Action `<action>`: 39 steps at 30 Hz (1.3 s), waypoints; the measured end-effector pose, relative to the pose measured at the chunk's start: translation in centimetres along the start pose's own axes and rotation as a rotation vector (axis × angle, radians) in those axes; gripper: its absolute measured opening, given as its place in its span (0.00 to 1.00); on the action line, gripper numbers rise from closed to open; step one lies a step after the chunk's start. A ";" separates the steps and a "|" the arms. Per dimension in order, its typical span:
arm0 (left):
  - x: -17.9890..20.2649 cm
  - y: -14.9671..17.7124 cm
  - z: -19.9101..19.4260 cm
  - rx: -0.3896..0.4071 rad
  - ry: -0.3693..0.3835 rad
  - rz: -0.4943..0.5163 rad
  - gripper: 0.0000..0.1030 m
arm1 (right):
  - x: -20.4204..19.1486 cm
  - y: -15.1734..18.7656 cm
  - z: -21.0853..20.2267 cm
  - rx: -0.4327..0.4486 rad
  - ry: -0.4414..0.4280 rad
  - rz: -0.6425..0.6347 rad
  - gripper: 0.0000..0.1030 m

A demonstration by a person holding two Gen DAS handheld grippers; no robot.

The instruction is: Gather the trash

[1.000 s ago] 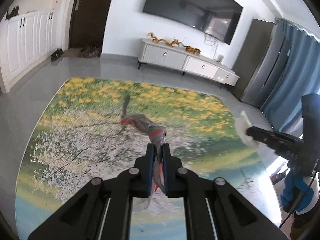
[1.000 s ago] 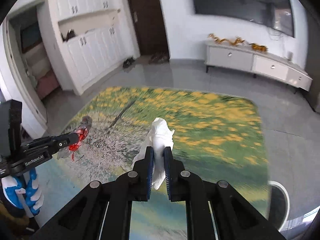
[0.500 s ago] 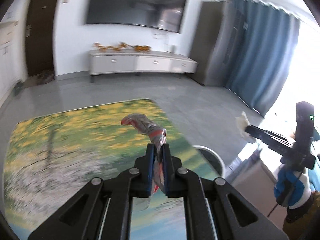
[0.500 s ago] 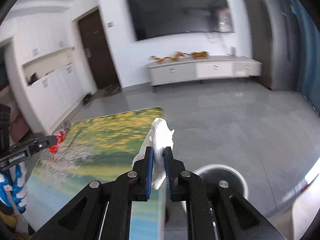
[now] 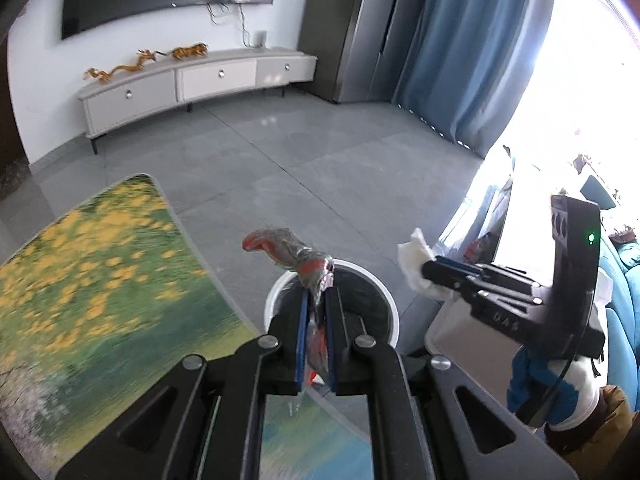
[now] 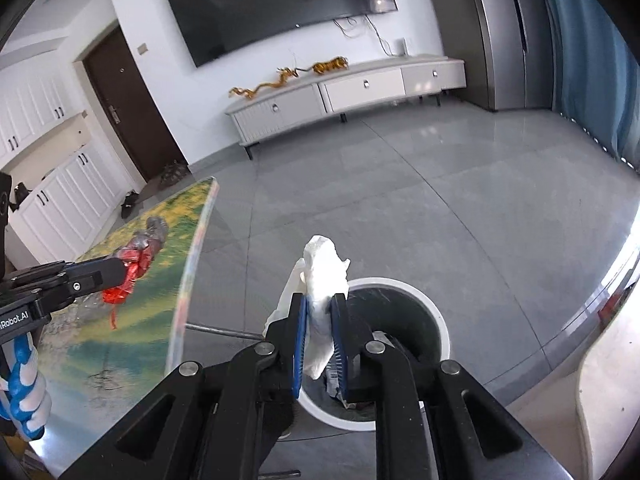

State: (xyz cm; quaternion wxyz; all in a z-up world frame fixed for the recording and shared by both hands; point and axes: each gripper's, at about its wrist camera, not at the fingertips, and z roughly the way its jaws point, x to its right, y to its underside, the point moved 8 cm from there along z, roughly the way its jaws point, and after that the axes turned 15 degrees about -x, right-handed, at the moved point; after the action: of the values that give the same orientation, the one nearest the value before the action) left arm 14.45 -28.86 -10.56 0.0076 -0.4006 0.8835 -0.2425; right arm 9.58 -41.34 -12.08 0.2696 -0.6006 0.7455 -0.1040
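While both hands hang near the bin, this is how things stand:

Left gripper [image 5: 316, 300]: clamped tight on a crumpled foil wrapper [image 5: 294, 254], silver with red print, whose free end sticks up past the fingertips.

Right gripper [image 6: 320, 312]: pinching a wad of white tissue [image 6: 322, 276]; the pads press it on both sides.

Bin [image 6: 436, 312]: round, white rim, dark liner, standing on the grey tiled floor [image 6: 440, 200] just beside the surface's edge. Something pale lies inside, too hidden to name.

Surface [image 5: 100, 280]: printed with yellow flowers and greenery, rounded corner toward the bin.

Wrapper's place: over the bin's near rim.

Tissue's place: held over the bin's mouth.

Hands: blue-and-white gloves [image 5: 552, 392] on both handles.
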 end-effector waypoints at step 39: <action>-4.9 0.4 -5.8 0.141 -0.147 -0.135 0.61 | -4.0 -1.3 -4.7 0.032 0.074 -0.052 0.64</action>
State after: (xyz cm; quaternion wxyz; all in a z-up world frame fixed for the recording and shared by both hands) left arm 16.29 -22.73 -6.44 0.0840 -0.4744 0.8324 -0.2739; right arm 8.78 -38.69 -6.44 0.2486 -0.6110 0.7374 -0.1450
